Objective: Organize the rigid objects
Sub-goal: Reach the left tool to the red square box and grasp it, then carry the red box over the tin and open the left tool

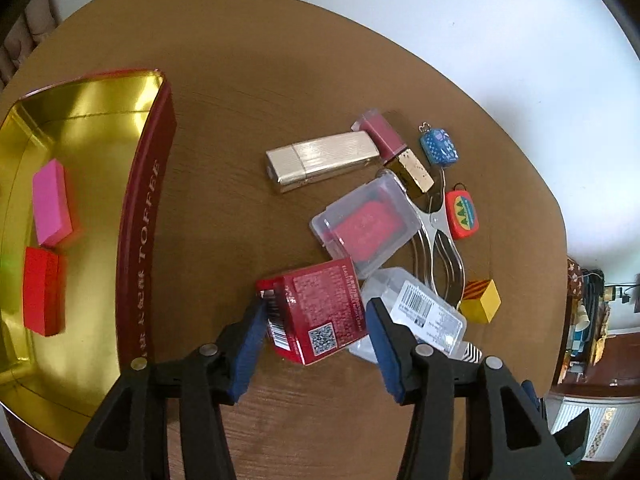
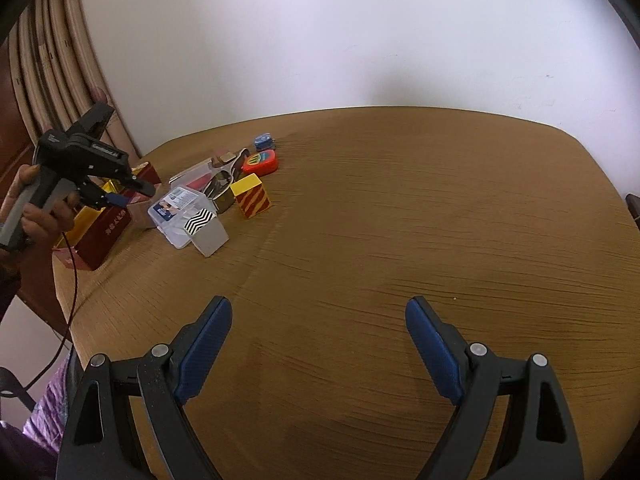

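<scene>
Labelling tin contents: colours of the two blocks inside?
Pink block and red block; left wrist view shows them best.

A brown wooden table (image 1: 248, 64) carries a red toffee tin (image 1: 148, 216) and clustered small boxes (image 1: 320, 156).

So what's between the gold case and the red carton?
Only bare table, the left wrist view shows: nothing sits between the gold case and the red carton.

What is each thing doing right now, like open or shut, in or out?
Toffee tin: open, lid off.
Pink block: inside tin.
Red block: inside tin.
Red box: on table, between left gripper jaws.
Left gripper: open.
Right gripper: open, empty.
Clear case: shut.
</scene>
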A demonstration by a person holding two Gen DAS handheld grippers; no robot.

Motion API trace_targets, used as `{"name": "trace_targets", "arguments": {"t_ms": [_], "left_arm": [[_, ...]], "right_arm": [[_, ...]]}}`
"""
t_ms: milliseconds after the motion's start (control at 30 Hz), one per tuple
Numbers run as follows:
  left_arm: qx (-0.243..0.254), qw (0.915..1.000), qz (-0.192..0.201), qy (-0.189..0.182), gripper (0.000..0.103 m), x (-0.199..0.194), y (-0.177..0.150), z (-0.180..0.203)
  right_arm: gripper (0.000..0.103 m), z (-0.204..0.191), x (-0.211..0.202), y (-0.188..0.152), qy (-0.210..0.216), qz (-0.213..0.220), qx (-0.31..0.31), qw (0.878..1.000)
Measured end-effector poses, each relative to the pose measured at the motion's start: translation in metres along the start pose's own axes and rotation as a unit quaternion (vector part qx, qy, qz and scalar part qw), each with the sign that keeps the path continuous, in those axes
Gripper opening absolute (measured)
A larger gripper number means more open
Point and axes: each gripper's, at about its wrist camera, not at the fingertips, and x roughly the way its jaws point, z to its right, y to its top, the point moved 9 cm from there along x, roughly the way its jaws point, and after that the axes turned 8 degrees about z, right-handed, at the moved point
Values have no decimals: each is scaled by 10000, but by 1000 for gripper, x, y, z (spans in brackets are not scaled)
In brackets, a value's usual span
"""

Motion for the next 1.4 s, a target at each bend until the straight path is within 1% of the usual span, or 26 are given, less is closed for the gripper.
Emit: {"name": "trace_targets", "arguments": {"t_ms": [200, 300, 367, 500, 567, 600, 700, 733, 800, 867, 933, 1000, 1033, 1100, 1167, 1233, 1267, 1400], "left_arm": [[161, 9997, 14, 196, 61, 8, 5, 4], [155, 9997, -19, 190, 62, 7, 8, 2], [89, 9998, -96, 148, 64, 10, 10, -3], [-125, 9992, -384, 55, 63, 20, 8, -14], [-165, 9994, -290, -64, 60, 20, 10, -16], [-147, 9997, -197, -40, 53, 17, 12, -18], [-163, 9998, -81, -80, 52, 5, 11, -23], [-137, 9999, -17, -40, 52, -2, 11, -24], [41, 9998, 174, -8, 52, -20, 12, -24], [198, 9989, 418, 87, 52, -45, 14, -23], [238, 9975, 636, 176, 52, -72, 26, -32], [292, 9951, 836, 441, 53, -94, 43, -50], [274, 9932, 941, 631, 53, -102, 55, -63], [243, 9899, 1028, 944, 53, -112, 77, -97], [196, 9870, 1074, 1183, 53, -110, 90, -121], [198, 9822, 1099, 1514, 53, -104, 103, -153], [173, 9811, 1081, 1596, 53, -100, 107, -165], [130, 9792, 1068, 1722, 53, -80, 113, -187]], "right_arm": [[87, 0, -1, 0, 98, 8, 73, 9999], [87, 0, -1, 0, 104, 8, 69, 9999], [87, 1, -2, 1, 104, 6, 80, 9999], [87, 1, -2, 1, 106, -2, 89, 9999], [87, 2, -3, 1, 106, 0, 101, 9999], [87, 2, -3, 2, 112, 2, 107, 9999], [88, 4, -2, 2, 109, -9, 151, 9998], [88, 4, -2, 2, 106, -18, 167, 9998], [88, 5, -3, 2, 93, -16, 190, 9998], [88, 5, -3, 2, 91, -24, 198, 9998], [88, 5, -3, 2, 73, -23, 191, 9998], [88, 4, -3, 2, 63, -28, 181, 9998], [88, 4, -3, 2, 54, -21, 179, 9998], [88, 3, -3, 2, 43, -18, 168, 9998], [88, 3, -3, 2, 33, -20, 160, 9999], [88, 3, -2, 2, 28, -54, 156, 9999], [88, 3, 0, 1, 26, -69, 158, 9998], [88, 2, 3, 0, 27, -149, 148, 9998]]}}
